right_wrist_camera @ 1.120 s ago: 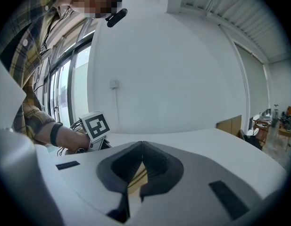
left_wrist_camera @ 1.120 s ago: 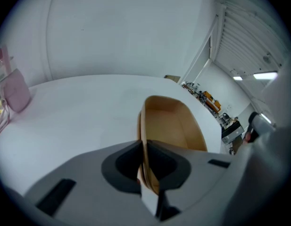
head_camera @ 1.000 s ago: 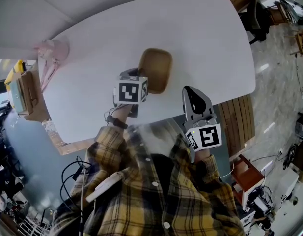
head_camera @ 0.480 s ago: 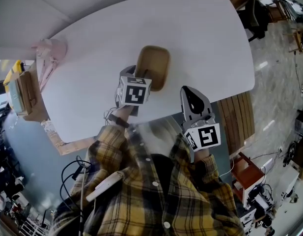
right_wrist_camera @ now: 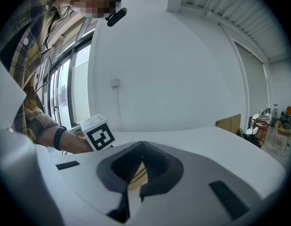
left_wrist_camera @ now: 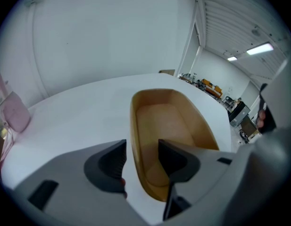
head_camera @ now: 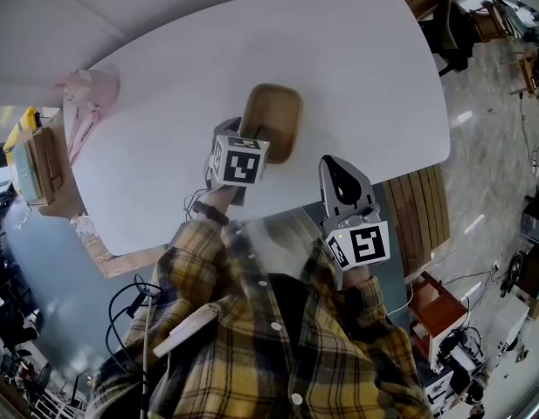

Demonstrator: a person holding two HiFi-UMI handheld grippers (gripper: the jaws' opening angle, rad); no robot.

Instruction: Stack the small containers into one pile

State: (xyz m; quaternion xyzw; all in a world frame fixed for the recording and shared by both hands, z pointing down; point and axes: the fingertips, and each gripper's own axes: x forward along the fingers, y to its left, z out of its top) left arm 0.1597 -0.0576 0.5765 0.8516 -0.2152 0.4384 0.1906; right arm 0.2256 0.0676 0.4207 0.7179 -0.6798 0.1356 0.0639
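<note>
Left gripper (left_wrist_camera: pixel 141 147): jaws apart, and they have just been opening. The near left rim of the tan container (left_wrist_camera: pixel 170 124) runs up between them, with one pad outside the wall and one inside. Neither pad is pressing, so it looks let go.

The container sits flat on the white table (left_wrist_camera: pixel 74 119), just ahead of and below the left jaws, its long axis running away from them. Cannot tell whether it is one container or several nested.

Right gripper (right_wrist_camera: pixel 142 144): jaws together, nothing held. It hangs by the table's edge, the container ahead of it and to its left — a tan sliver shows past the tips.

Handling, judged: thin-walled, stiff, light and smooth, so likely to slide on the table if nudged. The best hold is a pinch across the rim wall at the near end.
</note>
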